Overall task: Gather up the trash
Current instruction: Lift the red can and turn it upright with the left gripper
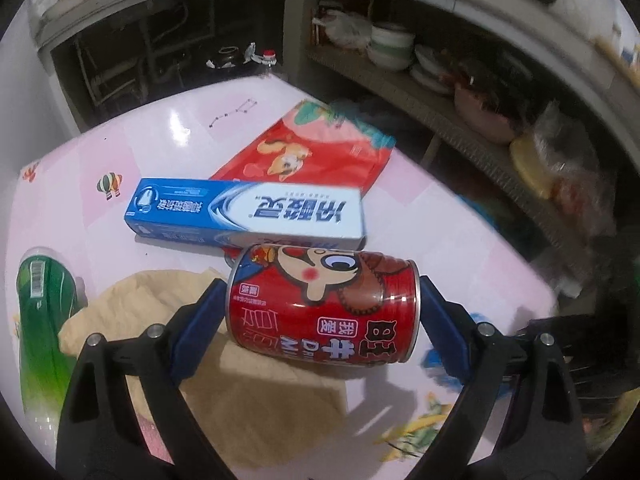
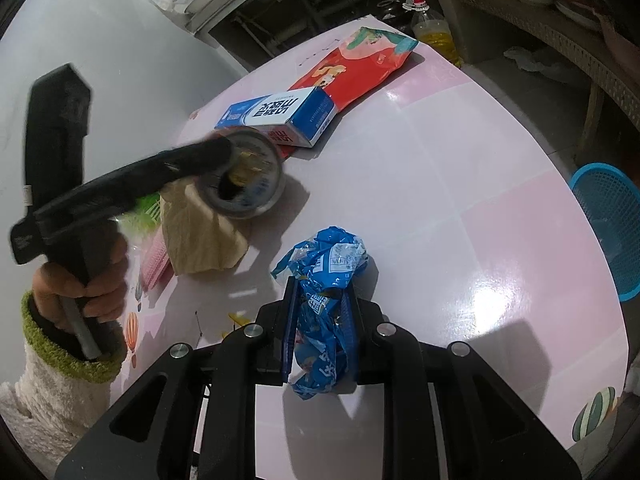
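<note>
The pink-and-white tiled table carries everything, and places here are given from the red milk can. That can lies on its side, lifted just above the tabletop, with the left gripper clamped on its two ends, blue pads pressed against rim and base. Behind the can, almost touching it, lies a blue-and-white toothpaste box, and farther behind, partly under that box, a flat red snack bag printed with a cartoon squirrel. Under and to the left of the can spreads a crumpled tan paper napkin; farther left lies a green plastic bottle with a barcode label. To the can's right, well apart, the right gripper is closed on a crumpled blue plastic wrapper, which bulges above its fingers. A blue mesh basket stands on the floor beyond the table's right edge. The hand holding the left gripper wears a white fleecy sleeve with a green cuff. The can bears a cartoon face, large Chinese characters and partly hidden Latin letters; the toothpaste box carries large Chinese characters too.
</note>
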